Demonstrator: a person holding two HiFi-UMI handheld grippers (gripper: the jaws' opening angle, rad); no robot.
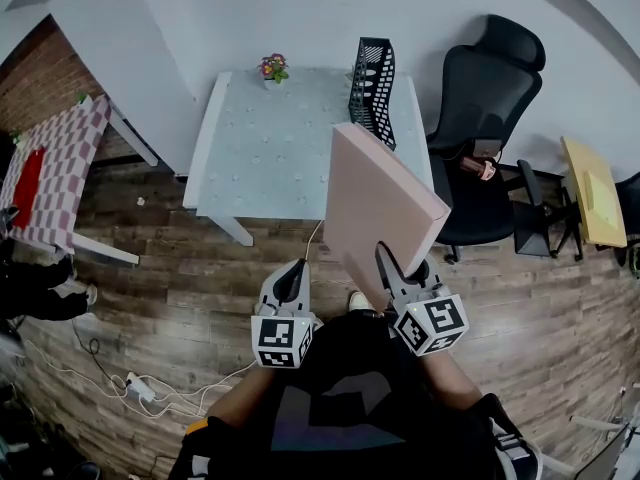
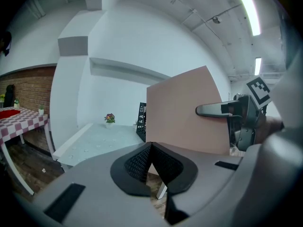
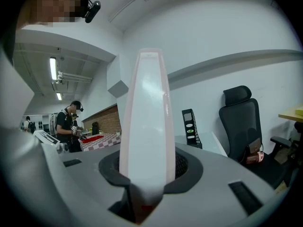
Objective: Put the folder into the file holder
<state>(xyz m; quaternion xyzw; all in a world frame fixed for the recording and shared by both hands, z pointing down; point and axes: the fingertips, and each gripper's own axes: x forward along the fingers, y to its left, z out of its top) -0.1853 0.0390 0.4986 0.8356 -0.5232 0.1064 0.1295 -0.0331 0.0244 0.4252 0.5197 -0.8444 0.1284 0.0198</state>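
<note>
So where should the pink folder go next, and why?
Probably carry the flat pink folder forward toward the black mesh file holder. The right gripper is shut on the folder's lower edge, but the holder stands at the far corner of the white table, well ahead of the folder.

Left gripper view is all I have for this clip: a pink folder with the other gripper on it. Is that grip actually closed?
Observer: Yes. The right gripper view shows the right gripper with its jaws clamped on the folder, seen edge-on.
Operator: Where exactly is the file holder?
Observer: In the head view the black file holder stands upright at the far right corner of the table, beyond the folder.
Operator: Anything beside the table?
Observer: A black office chair stands just right of it.
</note>
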